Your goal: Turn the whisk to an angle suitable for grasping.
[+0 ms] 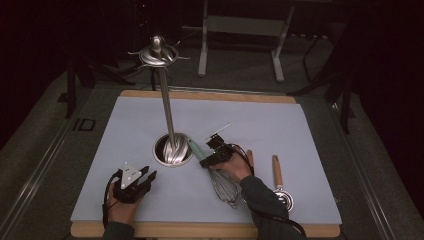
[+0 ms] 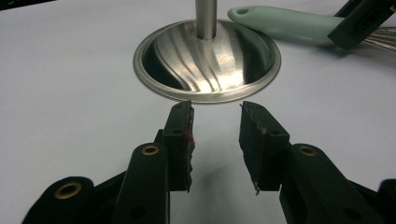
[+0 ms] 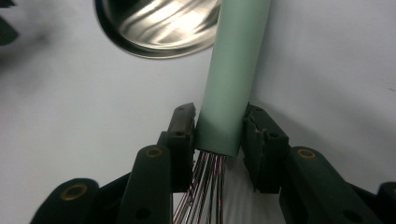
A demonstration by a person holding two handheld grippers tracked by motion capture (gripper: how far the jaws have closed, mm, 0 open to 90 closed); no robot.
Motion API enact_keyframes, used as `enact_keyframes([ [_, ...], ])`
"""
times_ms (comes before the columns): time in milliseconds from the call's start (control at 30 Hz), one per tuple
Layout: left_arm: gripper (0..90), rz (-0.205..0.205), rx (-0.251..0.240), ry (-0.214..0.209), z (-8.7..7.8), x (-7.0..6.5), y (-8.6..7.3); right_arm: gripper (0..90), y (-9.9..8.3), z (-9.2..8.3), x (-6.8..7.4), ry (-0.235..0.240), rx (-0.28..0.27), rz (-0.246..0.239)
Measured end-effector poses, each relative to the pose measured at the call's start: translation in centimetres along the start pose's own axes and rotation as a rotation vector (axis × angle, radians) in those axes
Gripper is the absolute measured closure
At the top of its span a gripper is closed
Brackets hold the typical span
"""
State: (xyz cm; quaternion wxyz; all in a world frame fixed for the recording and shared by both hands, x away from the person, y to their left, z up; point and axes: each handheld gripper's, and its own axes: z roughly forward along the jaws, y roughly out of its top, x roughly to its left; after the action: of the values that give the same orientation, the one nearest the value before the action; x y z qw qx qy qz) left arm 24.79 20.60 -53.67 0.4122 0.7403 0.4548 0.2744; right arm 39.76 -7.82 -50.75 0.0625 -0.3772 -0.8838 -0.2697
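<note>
Dark floor and stand legs frame a pale blue mat (image 1: pixel 125 130) laid over a wooden board (image 1: pixel 210 229). At left, the left gripper (image 1: pixel 149 176) rests low on the mat, jaws parted and empty, pointed at the round steel base (image 2: pixel 208 60) of a tall utensil stand (image 1: pixel 167 112). At centre, the right gripper (image 3: pixel 217 133) has its jaws around the whisk (image 1: pixel 224 186) at the wire end of its mint-green handle (image 3: pixel 233 74); both pads appear to touch the handle, which lies on the mat just beside the stand's base. Further right, a wooden-handled utensil (image 1: pixel 278 175) lies apart. The handle is smooth and round: gripped near one end, it may pivot or slip on lifting, and its free tip could knock the base.
</note>
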Motion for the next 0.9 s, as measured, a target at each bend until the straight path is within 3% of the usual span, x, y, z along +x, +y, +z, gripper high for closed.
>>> enact_keyframes([
  [133, 65.0, 0.002, -0.002, 0.006, -0.1, 0.1, 0.0, 65.9, 0.6, 0.2, 0.3, 0.03, 0.019, -0.008],
  [400, 64.9, -0.032, -0.015, 0.051, -0.5, 1.6, -0.2, 64.5, 1.7, 0.7, -0.5, 0.098, 0.05, 0.056],
  [700, 65.0, -0.063, -0.009, 0.067, -0.5, 2.9, -0.3, 68.7, 1.9, 0.0, 0.0, 0.083, 0.043, 0.054],
  [900, 64.9, -0.063, 0.014, 0.06, 0.0, 3.4, -0.2, 68.8, 2.2, -1.2, 1.0, 0.072, -0.014, 0.031],
])
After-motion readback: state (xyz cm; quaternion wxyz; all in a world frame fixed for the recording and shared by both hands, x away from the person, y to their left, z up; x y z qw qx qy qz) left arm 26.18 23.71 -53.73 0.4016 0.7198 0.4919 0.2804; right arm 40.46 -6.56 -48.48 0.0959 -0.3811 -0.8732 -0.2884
